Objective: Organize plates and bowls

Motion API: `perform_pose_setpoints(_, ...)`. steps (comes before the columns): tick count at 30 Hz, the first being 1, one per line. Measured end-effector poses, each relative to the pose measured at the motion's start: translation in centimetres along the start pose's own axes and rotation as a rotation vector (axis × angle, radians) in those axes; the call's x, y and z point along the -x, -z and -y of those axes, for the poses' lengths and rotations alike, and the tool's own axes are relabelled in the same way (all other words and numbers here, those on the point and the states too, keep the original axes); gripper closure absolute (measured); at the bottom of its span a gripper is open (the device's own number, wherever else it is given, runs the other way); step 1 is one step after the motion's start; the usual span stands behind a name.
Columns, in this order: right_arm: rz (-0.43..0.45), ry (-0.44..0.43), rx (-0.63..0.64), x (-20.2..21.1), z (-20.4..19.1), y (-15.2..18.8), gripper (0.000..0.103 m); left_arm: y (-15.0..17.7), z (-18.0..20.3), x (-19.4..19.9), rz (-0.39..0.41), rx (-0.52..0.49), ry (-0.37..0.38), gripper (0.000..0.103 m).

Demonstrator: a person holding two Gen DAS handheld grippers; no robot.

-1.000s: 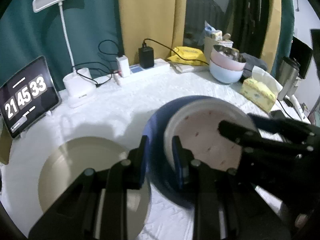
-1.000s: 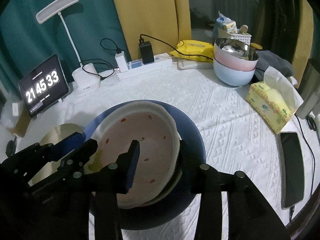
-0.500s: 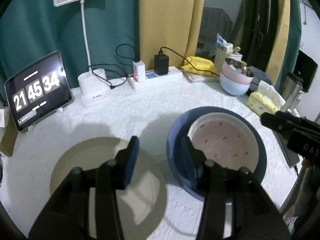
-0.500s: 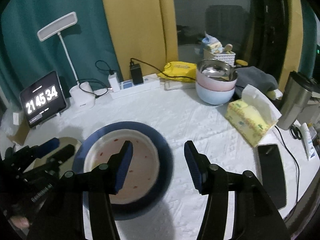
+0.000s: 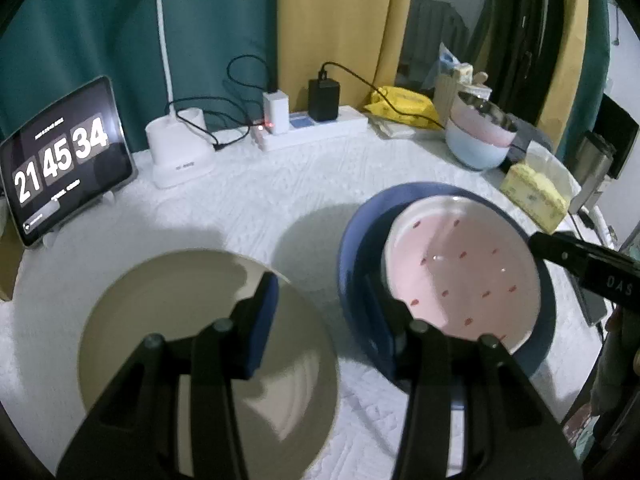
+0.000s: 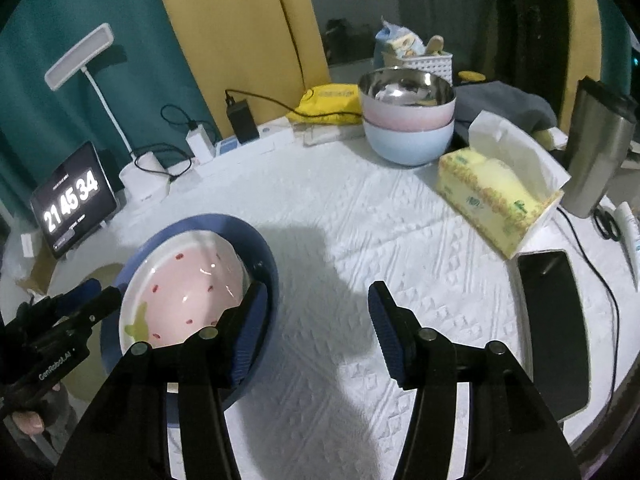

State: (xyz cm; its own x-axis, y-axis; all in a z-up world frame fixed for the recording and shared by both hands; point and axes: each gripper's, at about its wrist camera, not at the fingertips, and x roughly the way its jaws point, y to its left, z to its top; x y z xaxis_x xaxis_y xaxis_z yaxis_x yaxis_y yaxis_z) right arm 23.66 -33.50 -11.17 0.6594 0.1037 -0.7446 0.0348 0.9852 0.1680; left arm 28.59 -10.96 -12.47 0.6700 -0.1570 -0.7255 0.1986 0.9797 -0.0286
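Observation:
A pink plate with red specks [image 5: 460, 272] lies inside a dark blue plate [image 5: 356, 240] on the white tablecloth; both show in the right wrist view, pink [image 6: 188, 288] in blue [image 6: 264, 264]. A beige plate [image 5: 192, 328] lies to their left. My left gripper [image 5: 320, 316] is open and empty, above the gap between the beige and blue plates. My right gripper [image 6: 316, 320] is open and empty, just right of the blue plate. Three stacked bowls [image 6: 408, 120], steel in pink in pale blue, stand at the back right.
A tablet clock [image 5: 60, 160], a white lamp base [image 5: 176, 152] and a power strip [image 5: 316, 132] line the back. A tissue box [image 6: 492, 200], a steel tumbler [image 6: 596, 148] and a black phone [image 6: 556, 320] sit at the right.
Both grippers let go of the plates, opened and drew back. The pink plate now rests in the blue plate. The right gripper shifted right, off the plates.

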Motion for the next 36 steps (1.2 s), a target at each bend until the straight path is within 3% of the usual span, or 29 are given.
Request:
perform_pose_setpoints(15,-0.063,-0.046,-0.043,-2.6,0.3,0.4,0.047,0.3,0.8,-1.2,-0.019,-0.06,-0.028,0.06)
perform_pose_setpoints(21,-0.029,-0.056,-0.063,-2.5,0.3,0.9,0.047,0.4,1.7,-1.1,-0.009,-0.09,0.012,0.087)
perform_pose_setpoints(23,-0.024,-0.069,-0.078,-2.6,0.4,1.0,0.048,0.4,1.9,-1.1,-0.006,-0.094,0.008,0.089)
perform_pose_setpoints(30,0.001,-0.096,-0.079,-2.4,-0.2,1.3,0.066,0.4,1.4,-1.0,0.009,-0.057,0.047,0.089)
perform_pose_setpoints(34,0.021,-0.102,-0.066,-2.2,-1.3,1.4,0.093,0.4,1.3,-0.9,0.014,-0.036,0.057,0.09)
perform_pose_setpoints(36,0.029,-0.096,-0.08,-2.2,-1.5,1.4,0.093,0.4,1.2,-0.9,0.017,-0.029,0.059,0.09)
